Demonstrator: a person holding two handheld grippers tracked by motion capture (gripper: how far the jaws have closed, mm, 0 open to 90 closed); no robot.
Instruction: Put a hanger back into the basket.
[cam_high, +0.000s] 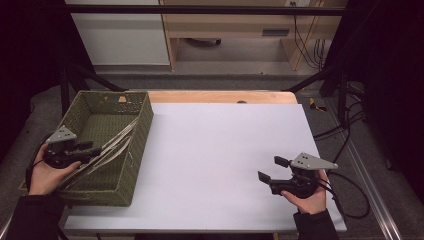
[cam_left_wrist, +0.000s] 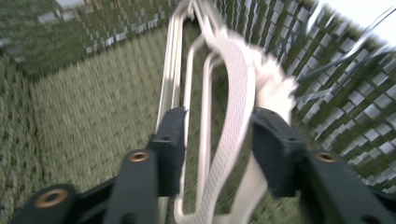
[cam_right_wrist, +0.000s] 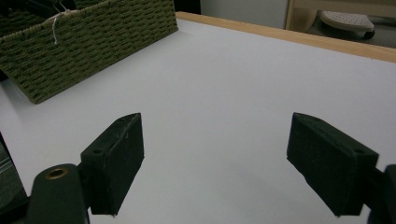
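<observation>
A green woven basket (cam_high: 142, 131) stands at the table's left with several white hangers (cam_high: 116, 143) lying slantwise in it, reaching toward its right wall. My left gripper (cam_high: 95, 148) is inside the basket at the hangers' lower end. In the left gripper view its jaws stand apart around the white hanger strips (cam_left_wrist: 233, 93) without pressing on them; that gripper (cam_left_wrist: 217, 140) is open. My right gripper (cam_high: 272, 169) rests low over the white table surface (cam_high: 215, 150) at the front right, its jaws wide apart with nothing between them (cam_right_wrist: 215, 126).
The basket's outer wall (cam_right_wrist: 93, 42) shows far off in the right gripper view, with a white string (cam_right_wrist: 55, 25) on its rim. A wooden table edge (cam_high: 220, 96) runs along the back. Black frame bars and cables (cam_high: 345, 135) stand to the right.
</observation>
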